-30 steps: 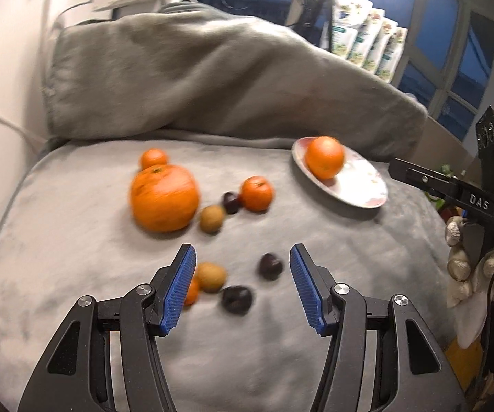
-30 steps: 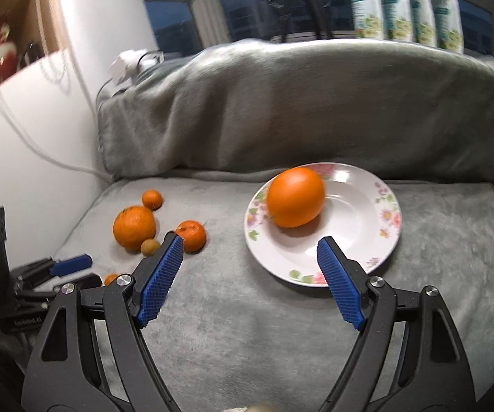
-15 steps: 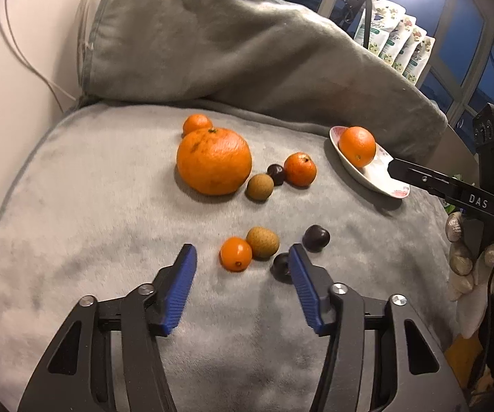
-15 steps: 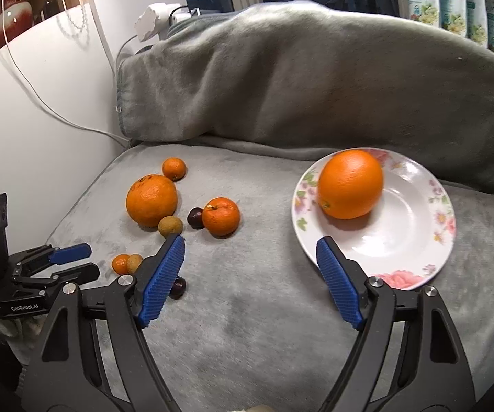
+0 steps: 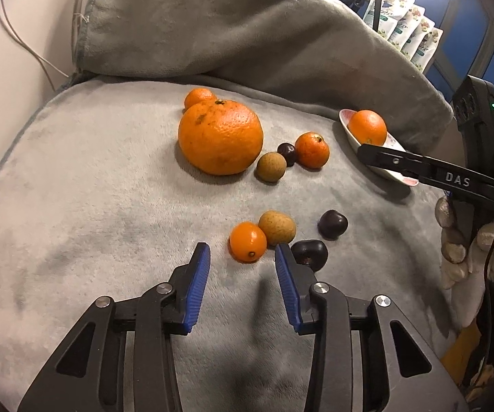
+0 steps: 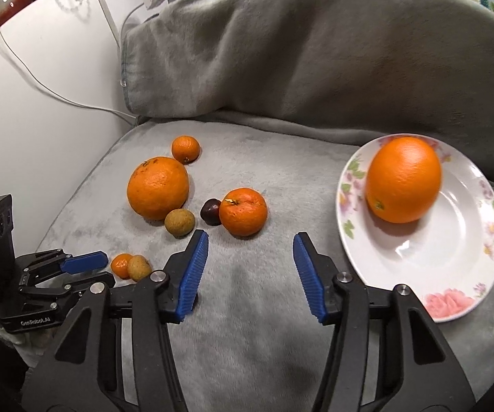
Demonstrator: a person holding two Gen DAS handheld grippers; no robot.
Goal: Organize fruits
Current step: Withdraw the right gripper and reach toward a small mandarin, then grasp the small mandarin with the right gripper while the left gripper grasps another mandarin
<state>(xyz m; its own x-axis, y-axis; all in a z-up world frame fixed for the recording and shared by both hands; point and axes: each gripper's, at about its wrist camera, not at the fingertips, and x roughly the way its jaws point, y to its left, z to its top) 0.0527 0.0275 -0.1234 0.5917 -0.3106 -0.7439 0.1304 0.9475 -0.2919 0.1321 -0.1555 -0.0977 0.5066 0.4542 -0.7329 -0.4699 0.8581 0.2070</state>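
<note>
Fruits lie loose on a grey blanket. My left gripper (image 5: 242,252) hovers just short of a small kumquat (image 5: 248,241); its jaws are closing with nothing between them. A brown longan (image 5: 277,227) touches the kumquat, and two dark cherries (image 5: 309,254) (image 5: 332,224) lie to its right. Farther off sit a large orange (image 5: 220,136), a second longan (image 5: 271,167) and a mandarin (image 5: 311,149). My right gripper (image 6: 250,240) hangs above the blanket before that mandarin (image 6: 243,211), jaws closing on nothing. A flowered plate (image 6: 453,257) holds one orange (image 6: 403,178).
A small tangerine (image 6: 185,149) lies behind the large orange (image 6: 157,187). A grey cushion (image 6: 298,51) rises behind the fruit, a white wall with cables (image 6: 41,79) stands at the left. The other gripper's black body (image 5: 429,168) crosses in front of the plate in the left wrist view.
Both grippers have narrowed their jaws. The left one sank toward the kumquat and longan. The right one swung left, from facing the plate to facing the mandarin.
</note>
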